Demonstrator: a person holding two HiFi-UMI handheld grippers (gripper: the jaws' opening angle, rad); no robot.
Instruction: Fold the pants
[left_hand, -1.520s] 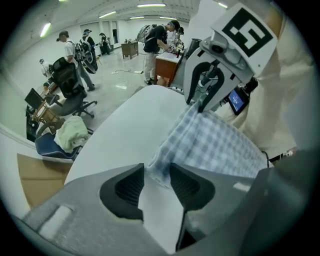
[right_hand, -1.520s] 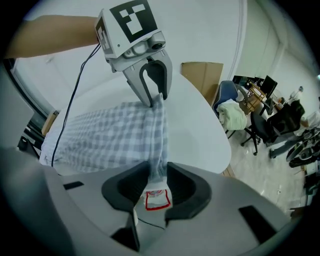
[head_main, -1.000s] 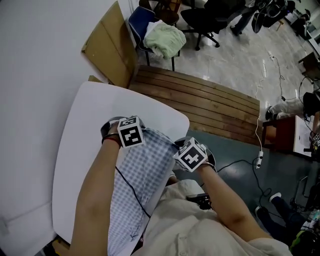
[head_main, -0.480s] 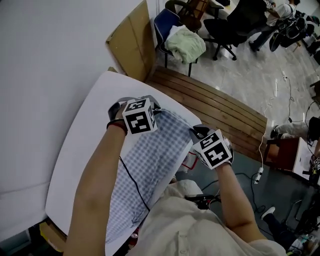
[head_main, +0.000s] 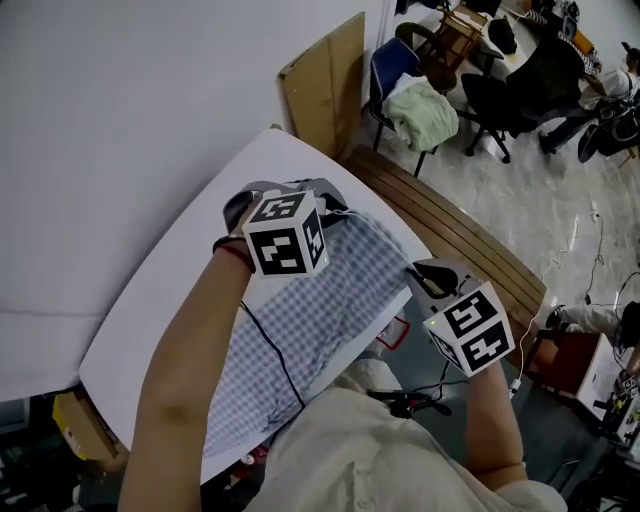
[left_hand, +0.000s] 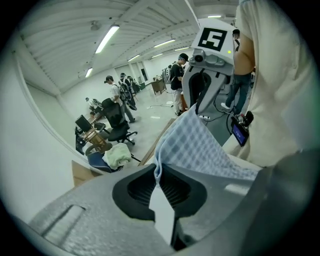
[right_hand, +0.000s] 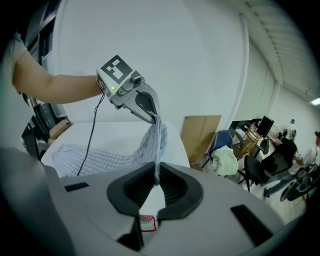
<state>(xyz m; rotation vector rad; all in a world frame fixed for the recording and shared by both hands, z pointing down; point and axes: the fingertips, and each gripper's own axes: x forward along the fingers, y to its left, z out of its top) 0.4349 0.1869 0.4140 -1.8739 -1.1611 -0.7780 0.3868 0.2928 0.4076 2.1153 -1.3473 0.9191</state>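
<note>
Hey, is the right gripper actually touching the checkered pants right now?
Touching. The right gripper view shows the right gripper with its jaws closed on an edge of the checkered pants, the cloth pinched between them.

Pants (head_main: 300, 330) lie lengthwise on counter (head_main: 170, 290), far end strung between left gripper (head_main: 300, 193) over the counter and right gripper (head_main: 430, 272) past its right edge. Slatted deck (head_main: 470, 240) right of counter; cardboard (head_main: 325, 85) behind, chair (head_main: 390, 62) beside it.

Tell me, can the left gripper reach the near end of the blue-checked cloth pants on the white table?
Probably not: the left gripper is shut on the far edge of the blue-checked cloth pants, whose near end lies beneath that forearm.
</note>
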